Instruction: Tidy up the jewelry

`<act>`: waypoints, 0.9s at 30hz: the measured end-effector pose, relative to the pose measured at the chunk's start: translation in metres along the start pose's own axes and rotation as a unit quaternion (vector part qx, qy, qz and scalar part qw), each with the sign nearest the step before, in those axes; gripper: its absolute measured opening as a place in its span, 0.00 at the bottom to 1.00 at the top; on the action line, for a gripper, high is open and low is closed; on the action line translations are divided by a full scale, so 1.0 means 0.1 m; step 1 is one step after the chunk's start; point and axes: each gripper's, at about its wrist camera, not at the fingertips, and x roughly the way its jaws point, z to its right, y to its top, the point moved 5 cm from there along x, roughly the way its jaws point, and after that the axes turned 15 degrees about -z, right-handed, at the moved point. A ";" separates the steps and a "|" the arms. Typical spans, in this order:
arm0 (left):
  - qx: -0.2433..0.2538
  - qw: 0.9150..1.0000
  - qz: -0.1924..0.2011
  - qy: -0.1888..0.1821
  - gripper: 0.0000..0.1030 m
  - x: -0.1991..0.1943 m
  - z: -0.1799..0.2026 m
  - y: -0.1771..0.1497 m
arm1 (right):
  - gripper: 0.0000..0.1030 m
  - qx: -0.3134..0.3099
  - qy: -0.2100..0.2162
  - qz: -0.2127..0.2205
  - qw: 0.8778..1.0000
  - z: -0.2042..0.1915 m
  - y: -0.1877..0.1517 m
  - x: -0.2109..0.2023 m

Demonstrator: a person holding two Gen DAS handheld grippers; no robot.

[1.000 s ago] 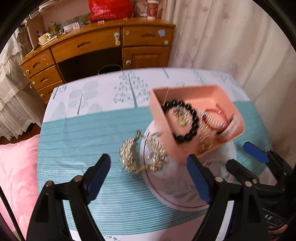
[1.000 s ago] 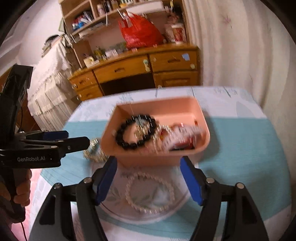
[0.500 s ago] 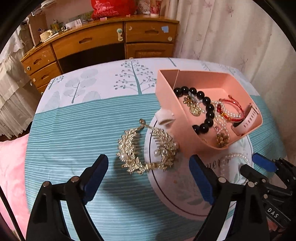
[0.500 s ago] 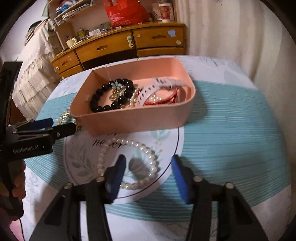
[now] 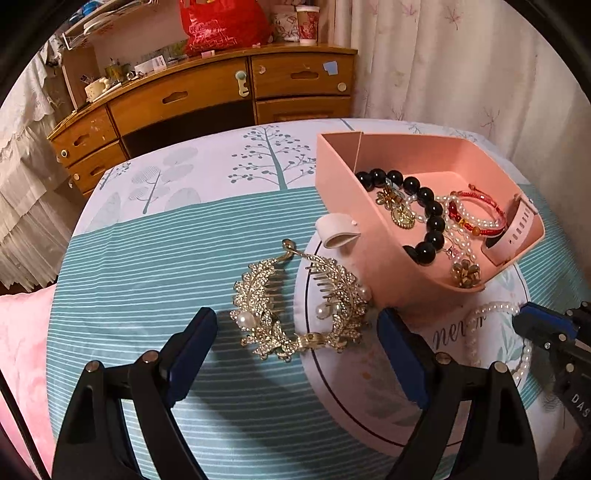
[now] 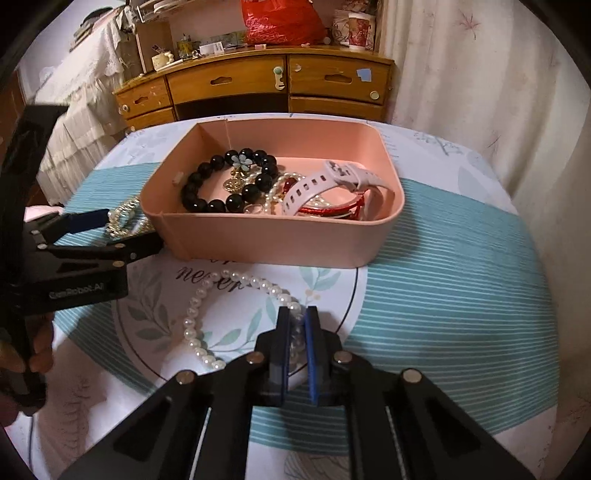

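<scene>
Lower, right hand-held gripper [image 6: 296, 321] closing on pearls [image 6: 207, 299].

Ahead of you stands a curved brown wooden desk [image 5: 207, 96] with drawers, a red plastic bag [image 6: 282, 20] on top; pale floral curtains [image 5: 461, 62] hang right.

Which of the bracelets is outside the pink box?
The white pearl bracelet, lying on the round mat in front of the pink box. The black bead bracelet and red one lie inside.

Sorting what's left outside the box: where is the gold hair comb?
In the left wrist view, the comb lies left of the pink box, between the open left gripper's fingers.
</scene>
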 end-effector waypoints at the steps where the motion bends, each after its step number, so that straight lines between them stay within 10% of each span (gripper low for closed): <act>1: -0.001 1.000 0.003 -0.004 0.82 0.00 -0.01 0.00 | 0.07 0.003 0.007 -0.001 1.000 0.01 0.00 0.00; 4: 0.009 1.000 0.021 -0.006 0.69 -0.01 -0.02 0.00 | 0.07 0.012 0.022 -0.006 1.000 0.03 0.00 -0.01; 27: 0.000 0.999 0.050 0.002 0.68 -0.37 -0.05 0.00 | 0.07 -0.009 0.067 0.056 0.996 -0.10 0.28 -0.58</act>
